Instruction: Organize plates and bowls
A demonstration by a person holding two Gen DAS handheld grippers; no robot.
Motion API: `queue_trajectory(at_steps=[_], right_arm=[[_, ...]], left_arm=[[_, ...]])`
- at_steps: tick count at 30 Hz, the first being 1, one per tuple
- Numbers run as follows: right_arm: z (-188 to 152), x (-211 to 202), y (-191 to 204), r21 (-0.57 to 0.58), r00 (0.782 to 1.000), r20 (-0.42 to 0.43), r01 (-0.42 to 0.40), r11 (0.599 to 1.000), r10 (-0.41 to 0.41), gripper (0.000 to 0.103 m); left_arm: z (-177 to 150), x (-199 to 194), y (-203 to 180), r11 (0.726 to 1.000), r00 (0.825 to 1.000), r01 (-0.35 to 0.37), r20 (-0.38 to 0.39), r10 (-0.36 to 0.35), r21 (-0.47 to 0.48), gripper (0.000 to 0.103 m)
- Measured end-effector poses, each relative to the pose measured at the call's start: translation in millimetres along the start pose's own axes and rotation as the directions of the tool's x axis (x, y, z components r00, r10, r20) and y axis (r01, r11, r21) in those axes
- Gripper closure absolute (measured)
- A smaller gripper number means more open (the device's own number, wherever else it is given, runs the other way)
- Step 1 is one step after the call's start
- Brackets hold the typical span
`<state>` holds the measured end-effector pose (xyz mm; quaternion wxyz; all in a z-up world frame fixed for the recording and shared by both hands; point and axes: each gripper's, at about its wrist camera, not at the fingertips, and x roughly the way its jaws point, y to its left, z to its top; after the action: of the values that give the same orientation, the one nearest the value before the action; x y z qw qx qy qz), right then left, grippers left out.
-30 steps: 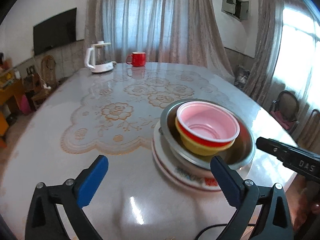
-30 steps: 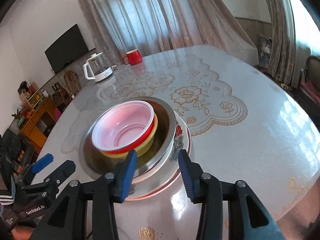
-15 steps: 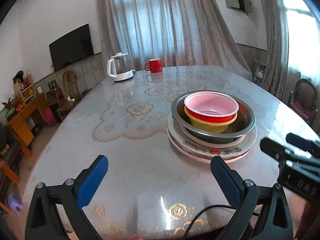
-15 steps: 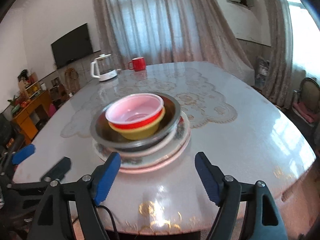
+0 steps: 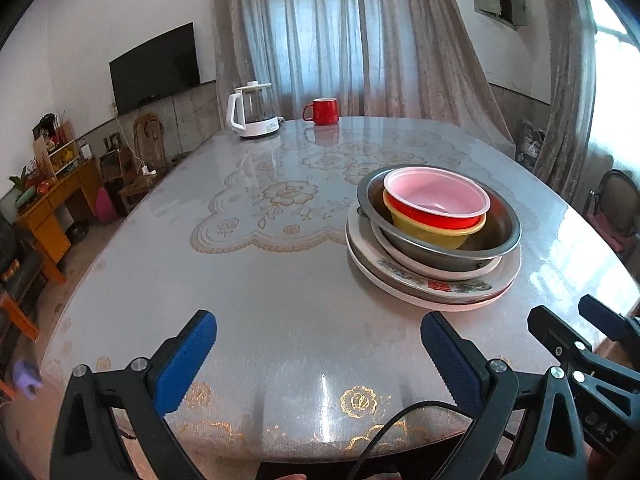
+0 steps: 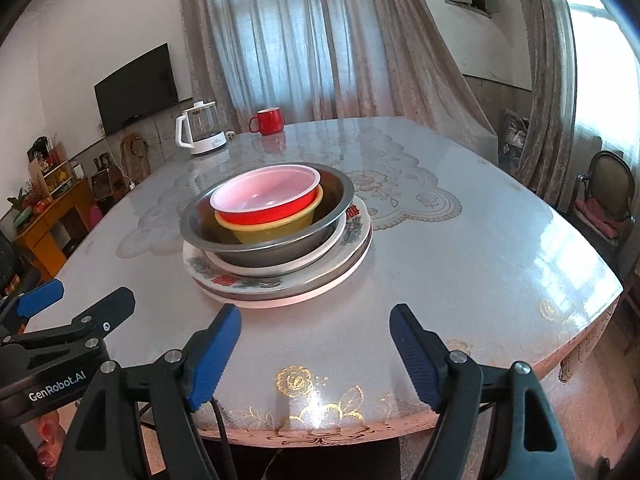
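— Both grippers have backed away from the stack since a second ago: then the right gripper had its jaws close at the plates' near rim, and now bare table lies between its pads and the crockery. Its jaws have just been opening, with nothing between them.

— And the left gripper?

— Also spread wide and holding nothing, hovering near the table's front edge, with the stack ahead and to its right.

— Where does everything sit?

— Nearest are the floral plates, stacked flat on the table. On them rests the steel bowl, inside it the yellow bowl, and on top the red bowl with its pale pink lining. Farther back, well apart, stand a white kettle and a red mug.

— What could go wrong?

— The plastic bowls look off-centre in the steel one and lean a little. In my judgement, a nudge to the steel rim could slide it on the glossy plates, and the stack sits fairly near the front edge. Otherwise, the sorting looks done.
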<state>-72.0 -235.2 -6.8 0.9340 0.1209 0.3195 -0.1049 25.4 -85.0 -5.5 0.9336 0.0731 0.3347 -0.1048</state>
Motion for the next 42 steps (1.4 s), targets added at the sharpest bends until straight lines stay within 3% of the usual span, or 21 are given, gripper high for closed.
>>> queue_trajectory(at_steps=[42], right_arm=[[-0.3,7.0,-0.7,0.018,1.000,-0.024,-0.011,1.000,0.011,0.025]], left_arm=[[-2.7,5.8,-0.1,1.000,1.000,0.012,-0.028,-0.012,-0.003,0.000]])
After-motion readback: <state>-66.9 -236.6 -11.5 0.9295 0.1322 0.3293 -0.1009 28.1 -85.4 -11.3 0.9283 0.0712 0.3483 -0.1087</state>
